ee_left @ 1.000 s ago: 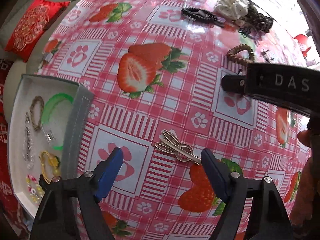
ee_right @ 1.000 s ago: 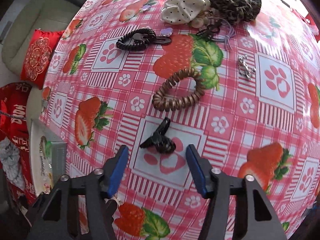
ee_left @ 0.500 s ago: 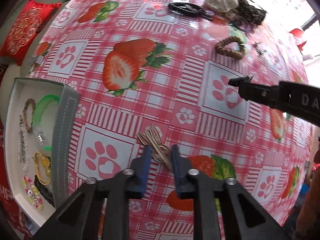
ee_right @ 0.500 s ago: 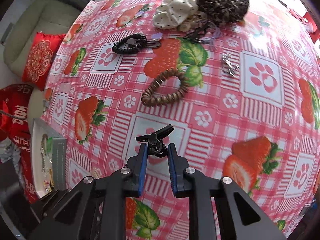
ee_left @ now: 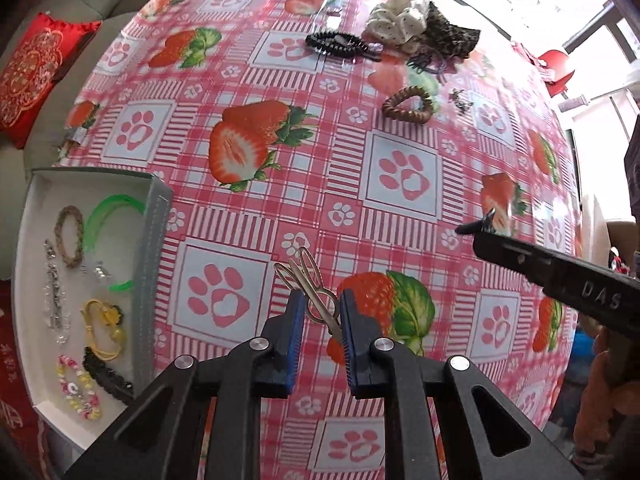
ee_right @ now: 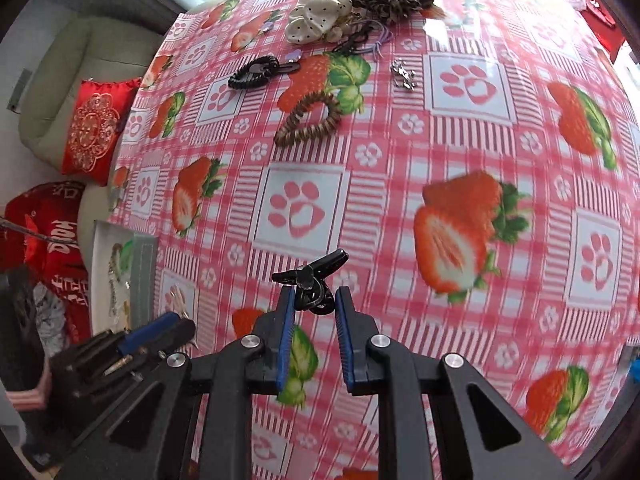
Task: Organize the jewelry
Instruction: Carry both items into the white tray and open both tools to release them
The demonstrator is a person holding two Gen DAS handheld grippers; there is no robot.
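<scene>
In the left wrist view, we are seeing the left gripper (ee_left: 320,316) closed narrow on the gold hair clip (ee_left: 310,284), its looped end poking out past the blue pads, above the counter (ee_left: 400,168). A second ago those jaws were standing wide around the clip as it lay flat. The white tray (ee_left: 34,208) of bracelets is sitting to the left.

In the right wrist view, the right gripper (ee_right: 315,308) is pinching the black claw clip (ee_right: 312,280), which is now lifted; earlier it was lying between open jaws.
</scene>
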